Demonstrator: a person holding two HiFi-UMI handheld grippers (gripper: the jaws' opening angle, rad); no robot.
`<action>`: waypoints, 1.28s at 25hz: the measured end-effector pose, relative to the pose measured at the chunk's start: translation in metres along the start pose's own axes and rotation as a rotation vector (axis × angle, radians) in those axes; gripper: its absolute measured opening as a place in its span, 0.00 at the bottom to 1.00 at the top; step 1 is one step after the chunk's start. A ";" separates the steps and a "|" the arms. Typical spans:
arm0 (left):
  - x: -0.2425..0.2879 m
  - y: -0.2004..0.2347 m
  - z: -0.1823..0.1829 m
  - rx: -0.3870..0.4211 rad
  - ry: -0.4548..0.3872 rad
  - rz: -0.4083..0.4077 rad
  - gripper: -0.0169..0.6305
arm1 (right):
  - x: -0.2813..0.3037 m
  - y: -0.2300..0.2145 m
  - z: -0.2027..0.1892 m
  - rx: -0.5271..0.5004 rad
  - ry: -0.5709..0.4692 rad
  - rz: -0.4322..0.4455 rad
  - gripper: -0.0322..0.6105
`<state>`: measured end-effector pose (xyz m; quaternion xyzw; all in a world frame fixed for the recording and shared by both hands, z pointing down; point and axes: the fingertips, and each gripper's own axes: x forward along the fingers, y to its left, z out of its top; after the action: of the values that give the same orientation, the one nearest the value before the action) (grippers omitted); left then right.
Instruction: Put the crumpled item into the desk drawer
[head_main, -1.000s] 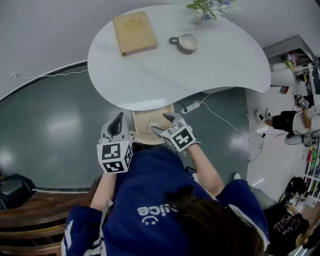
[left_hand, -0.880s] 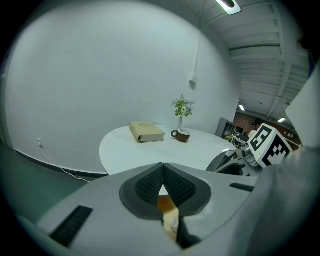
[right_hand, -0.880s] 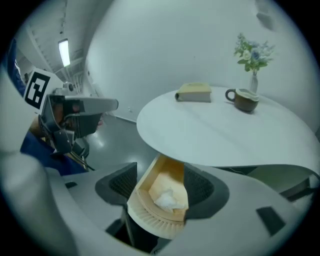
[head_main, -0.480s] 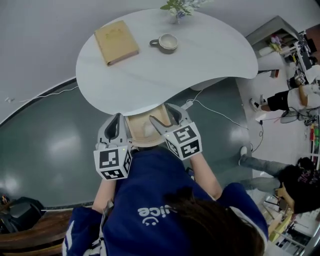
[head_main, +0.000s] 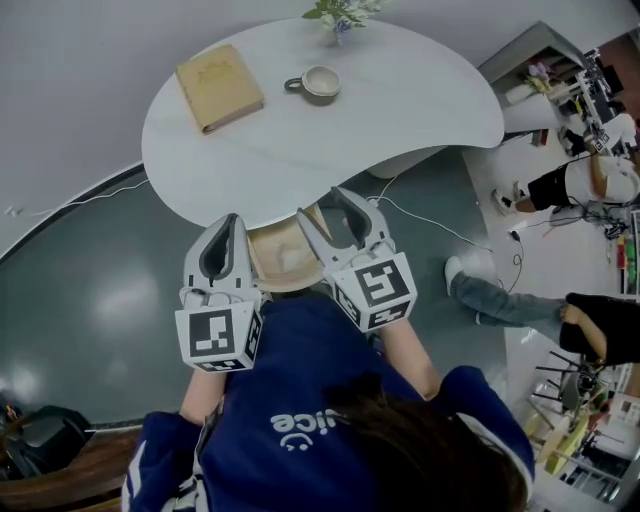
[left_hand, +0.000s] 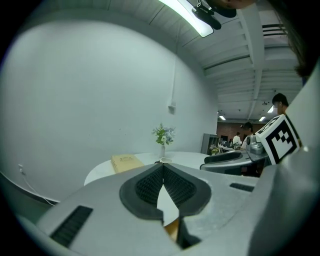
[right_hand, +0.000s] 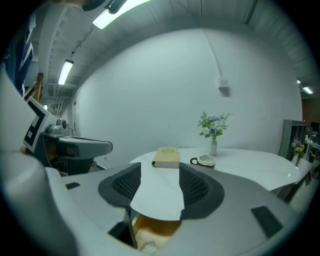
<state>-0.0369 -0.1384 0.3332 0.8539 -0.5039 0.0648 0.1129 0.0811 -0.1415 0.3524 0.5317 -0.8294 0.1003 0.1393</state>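
The wooden desk drawer (head_main: 283, 262) stands pulled out from under the white table's (head_main: 330, 135) near edge. In the right gripper view a pale crumpled item (right_hand: 146, 243) lies inside the drawer (right_hand: 156, 226), below the jaws. My right gripper (head_main: 322, 205) hangs over the drawer's right side, and its jaws are closing with nothing between them (right_hand: 159, 186). My left gripper (head_main: 229, 222) hovers at the drawer's left side, shut and empty (left_hand: 162, 176). A sliver of the drawer (left_hand: 172, 231) shows under it.
On the table lie a tan book (head_main: 218, 72), a cup (head_main: 320, 82) and a vase of flowers (head_main: 335, 18). A white cable (head_main: 432, 232) runs over the dark floor at the right. People (head_main: 510, 300) and shelves are at the far right.
Both grippers have risen toward the camera, away from the drawer's inside. The right one has drawn back from the drawer, empty. The head view has shifted, so the table sits further left.
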 end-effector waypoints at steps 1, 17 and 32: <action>-0.001 -0.003 0.004 0.011 -0.007 -0.008 0.03 | -0.002 0.000 0.004 0.001 -0.013 -0.003 0.43; -0.006 -0.023 0.012 0.012 -0.016 -0.069 0.03 | -0.009 0.007 0.022 -0.029 -0.062 -0.015 0.07; -0.005 -0.018 0.013 0.006 -0.029 -0.048 0.03 | -0.012 0.000 0.027 -0.030 -0.117 -0.069 0.06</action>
<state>-0.0239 -0.1292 0.3169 0.8668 -0.4849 0.0512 0.1045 0.0828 -0.1401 0.3228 0.5628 -0.8187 0.0515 0.1020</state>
